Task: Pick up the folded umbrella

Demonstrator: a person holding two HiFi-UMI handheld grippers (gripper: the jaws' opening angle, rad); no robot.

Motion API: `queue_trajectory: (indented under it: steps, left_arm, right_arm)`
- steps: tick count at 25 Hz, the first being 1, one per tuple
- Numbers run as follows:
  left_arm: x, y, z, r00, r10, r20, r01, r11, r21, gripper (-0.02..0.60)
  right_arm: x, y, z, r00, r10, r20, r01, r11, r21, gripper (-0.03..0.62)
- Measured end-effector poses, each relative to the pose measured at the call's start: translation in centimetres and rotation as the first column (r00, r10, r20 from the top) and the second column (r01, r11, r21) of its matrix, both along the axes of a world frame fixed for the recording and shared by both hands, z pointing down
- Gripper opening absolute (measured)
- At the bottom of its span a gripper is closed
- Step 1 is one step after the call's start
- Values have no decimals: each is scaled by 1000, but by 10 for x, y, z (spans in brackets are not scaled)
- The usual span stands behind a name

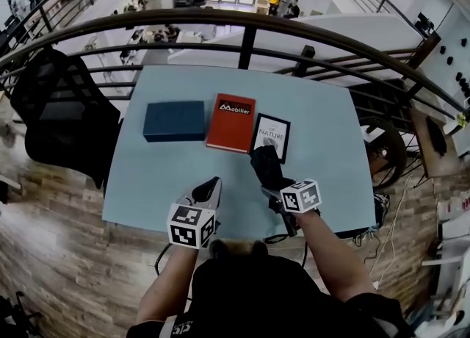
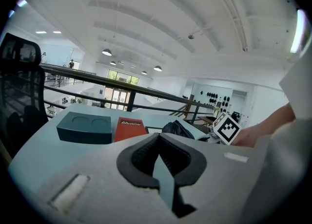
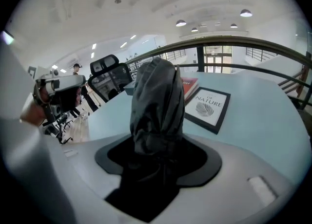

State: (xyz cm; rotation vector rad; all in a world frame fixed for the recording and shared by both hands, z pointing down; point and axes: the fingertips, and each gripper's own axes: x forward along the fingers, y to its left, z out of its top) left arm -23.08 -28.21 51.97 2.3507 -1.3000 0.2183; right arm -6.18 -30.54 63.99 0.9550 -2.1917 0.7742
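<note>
A: Far left of the head view?
B: One black office chair, beside the light blue worktop.

A: On the worktop, left to right?
B: One dark blue box. One red book, just beside the box. One black-framed print, just right of the book. All three lie flat in a row across the upper middle of the frame.

A: Lower centre-left?
B: The left claw, over the near part of the worktop. Its jaws are together with nothing between them.

A: Centre?
B: One folded umbrella, black. Its far end overlaps the print's lower left corner. In the right gripper view it stands up out of the jaws, in front of the book and print.

A: Right of that?
B: The right claw, clamped on the umbrella's near end.
</note>
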Motion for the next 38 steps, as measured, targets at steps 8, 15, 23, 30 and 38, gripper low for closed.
queue_trajectory:
  steps: [8, 15, 23, 30, 38]
  left_arm:
    - [14, -11, -21, 999, -25, 37, 24, 1000, 16, 5]
    - [38, -21, -52, 998, -53, 44, 51, 998, 44, 5]
    - [59, -24, -92, 997, -55, 61, 48, 993, 105, 5]
    - [53, -20, -121, 994, -93, 50, 84, 984, 157, 5]
    - [34, -17, -150, 987, -156, 45, 142, 963, 230, 5]
  right_arm:
    - [20, -13, -56, 987, 12, 162, -27, 996, 91, 259]
    - [60, -17, -111, 966, -7, 260, -40, 983, 178, 261]
    - [93, -31, -163, 947, -26, 320, -70, 957, 283, 261]
    - [104, -32, -214, 916, -62, 397, -103, 919, 380, 261]
    - [116, -8, -269, 893, -107, 438, -158, 835, 527, 262]
